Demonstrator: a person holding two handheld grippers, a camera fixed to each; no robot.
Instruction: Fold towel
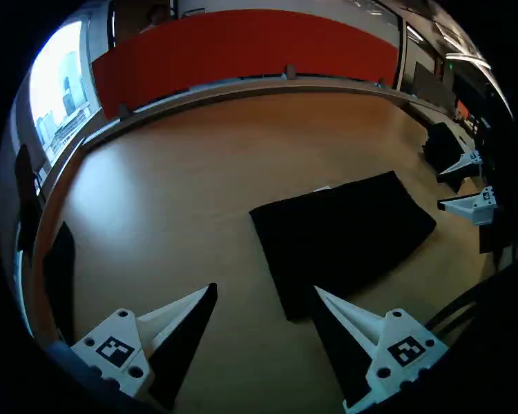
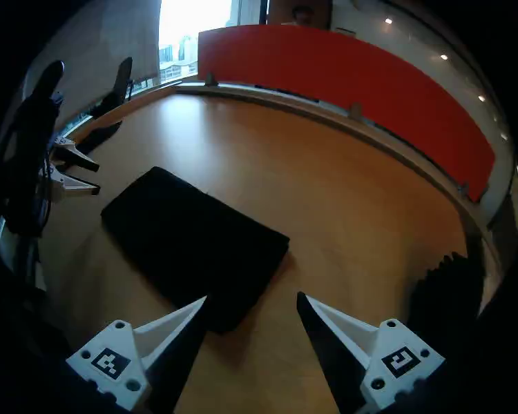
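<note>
A black towel [image 1: 342,238] lies flat as a folded rectangle on the wooden table [image 1: 176,200]. My left gripper [image 1: 264,298] is open just short of the towel's near corner, holding nothing. In the right gripper view the same towel [image 2: 193,241] lies ahead and to the left, and my right gripper [image 2: 252,303] stands open above its near edge, empty. The right gripper [image 1: 466,183] shows at the far right of the left gripper view, past the towel. At the left edge of the right gripper view the left gripper [image 2: 72,169] is seen beyond the towel's far end.
A red partition [image 1: 245,48] runs along the table's far edge behind a raised rail [image 1: 259,90]. Windows [image 2: 190,31] lie beyond it. Dark chair backs [image 2: 117,83] stand by the table's side. Bare wood surrounds the towel.
</note>
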